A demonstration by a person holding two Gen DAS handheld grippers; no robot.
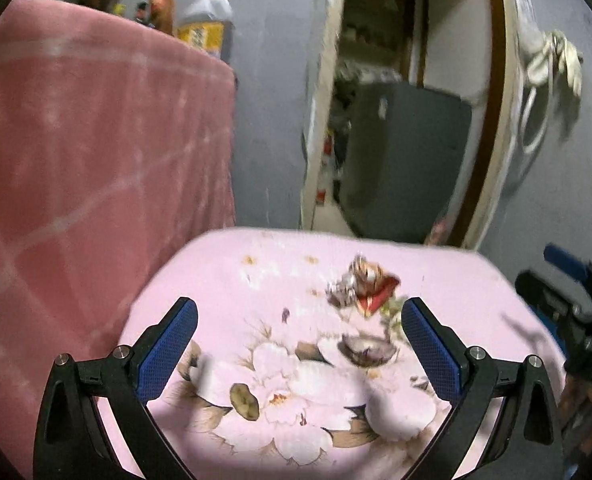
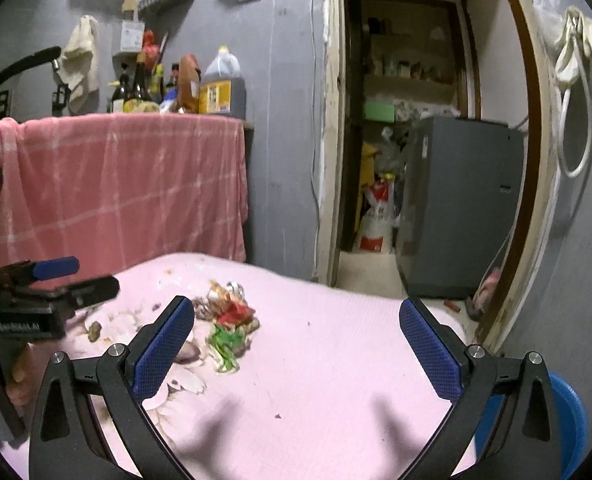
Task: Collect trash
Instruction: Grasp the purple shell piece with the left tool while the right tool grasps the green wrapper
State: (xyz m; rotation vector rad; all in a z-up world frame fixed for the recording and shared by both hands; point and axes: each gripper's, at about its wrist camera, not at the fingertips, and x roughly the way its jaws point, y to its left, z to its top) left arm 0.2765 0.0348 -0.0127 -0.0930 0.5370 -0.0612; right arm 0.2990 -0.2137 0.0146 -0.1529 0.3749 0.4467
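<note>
Hovering: both grippers hang over the pink floral tablecloth (image 2: pixel 335 360), nothing held, likely lining up on the trash.
Trash pile: crumpled wrappers (image 2: pixel 228 320) sit left of centre in the right wrist view, upper centre-right in the left; red and green pieces touch, bunched for one grab.
Left gripper (image 1: pixel 299 344): fingers spread wide, empty, wrappers just ahead toward its right fingertip.
Right gripper (image 2: pixel 296 344): fingers apart, empty, the pile beside its left finger.
Blue bin (image 2: pixel 571 420): lower right edge, probably the drop spot.
</note>
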